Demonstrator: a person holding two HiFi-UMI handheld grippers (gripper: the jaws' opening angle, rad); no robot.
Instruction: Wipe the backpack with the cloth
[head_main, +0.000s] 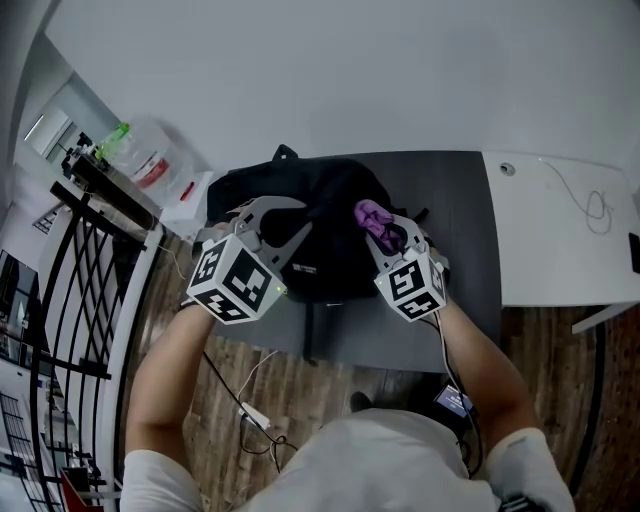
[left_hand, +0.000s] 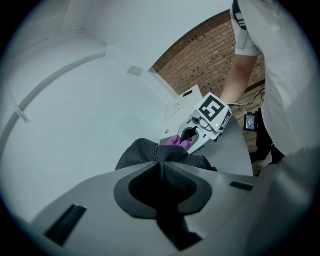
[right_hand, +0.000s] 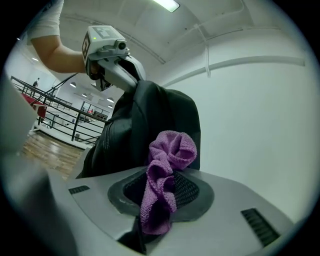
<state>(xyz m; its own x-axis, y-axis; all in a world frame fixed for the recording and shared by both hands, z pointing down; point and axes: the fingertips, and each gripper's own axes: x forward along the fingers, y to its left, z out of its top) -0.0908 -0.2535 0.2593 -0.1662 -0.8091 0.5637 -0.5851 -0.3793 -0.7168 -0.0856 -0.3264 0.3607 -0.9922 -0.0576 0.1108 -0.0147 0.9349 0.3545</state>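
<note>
wall (head_main: 300, 70): white, top | floor (head_main: 225, 365): wood, bottom | table (head_main: 465, 200): grey, centre | desk (head_main: 560, 250): white, right | railing (head_main: 85, 290): black, left

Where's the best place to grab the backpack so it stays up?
Probably the soft fold at the top of the backpack, coming from the person's left. It bunches thin enough for jaws, as the left gripper pinching it shows, and that leaves the front free for the cloth.

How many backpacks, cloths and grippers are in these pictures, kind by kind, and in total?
backpack, black: 1
cloth, purple: 1
grippers: 2, the left gripper and the right gripper
Total: 4
</note>
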